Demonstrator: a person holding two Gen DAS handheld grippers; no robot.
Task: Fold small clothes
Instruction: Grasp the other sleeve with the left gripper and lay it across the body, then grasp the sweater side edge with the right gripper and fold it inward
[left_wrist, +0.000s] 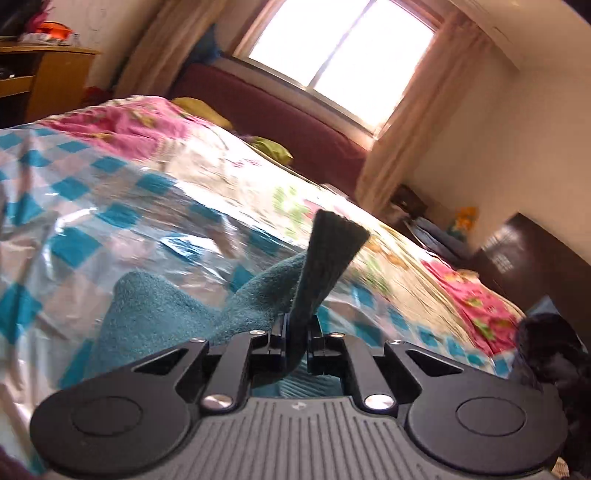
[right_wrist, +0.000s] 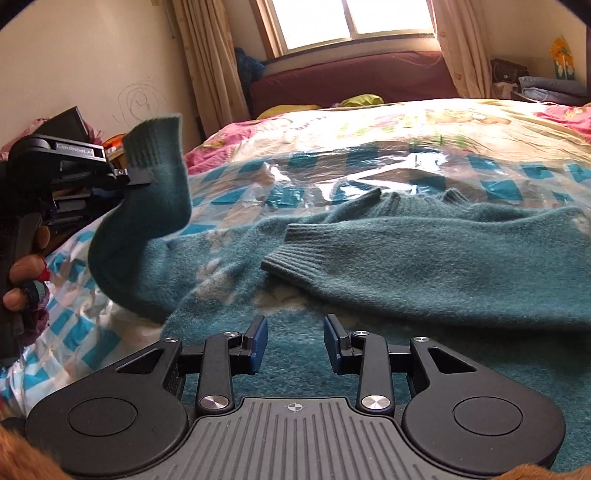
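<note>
Now left hand-held gripper (left_wrist: 295, 332) clamped on teal sweater (right_wrist: 424, 258) sleeve cuff (left_wrist: 334, 236), lifted; right hand-held gripper (right_wrist: 295, 343) part-open, empty.

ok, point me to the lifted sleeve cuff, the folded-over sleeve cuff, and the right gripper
lifted sleeve cuff (right_wrist: 155, 142), right wrist view, ribbed end above the left gripper's jaws.
folded-over sleeve cuff (right_wrist: 291, 251), right wrist view, ribbed band lying on the sweater body.
right gripper (right_wrist: 294, 343), right wrist view, gap between its blue-padded jaws.

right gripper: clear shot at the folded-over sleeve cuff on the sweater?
Probably yes. The right gripper is open and empty over the sweater, with the ribbed cuff just ahead and nothing between. The left gripper holds the other sleeve well off to the side.
</note>
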